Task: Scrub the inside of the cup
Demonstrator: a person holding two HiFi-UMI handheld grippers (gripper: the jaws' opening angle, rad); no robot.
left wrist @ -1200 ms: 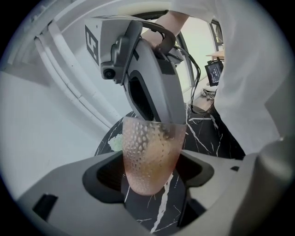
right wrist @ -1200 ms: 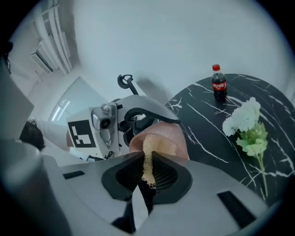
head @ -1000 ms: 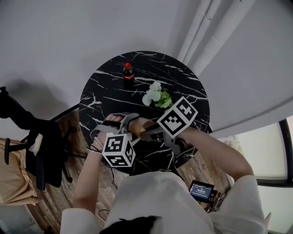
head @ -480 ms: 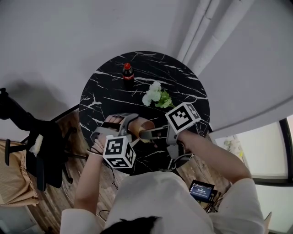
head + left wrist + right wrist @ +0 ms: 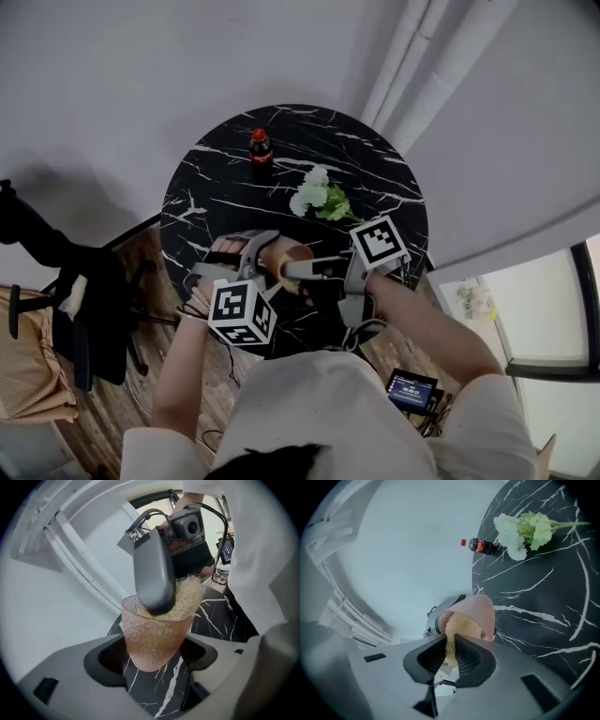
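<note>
Cup [image 5: 152, 630] hangs in the air over the near edge of the round black table [image 5: 225, 202], clamped low on its body by the left gripper [image 5: 154, 660]. The two jaws press on opposite sides just above the base. The cup is tilted. Its long axis leans away from the left gripper, with the base nearest that gripper and the open mouth turned toward the right gripper [image 5: 451, 656].

It is a tapered tumbler of pale pink, see-through material. The wall is covered in small bumps and the rim is plain.

The right gripper's jaws are closed tight on a tan, fibrous scrubbing pad [image 5: 459, 627], pinching its near end. The rest of the pad fills the mouth of the cup and shows through the pink wall. In the left gripper view, one grey jaw of the right gripper reaches down past the rim.

Further on, near the middle of the table, a bunch of white flowers [image 5: 317, 195] with green leaves lies on its side. Beyond them, at the far edge, a small dark bottle [image 5: 260, 147] with a red cap stands upright, well apart from the cup.
</note>
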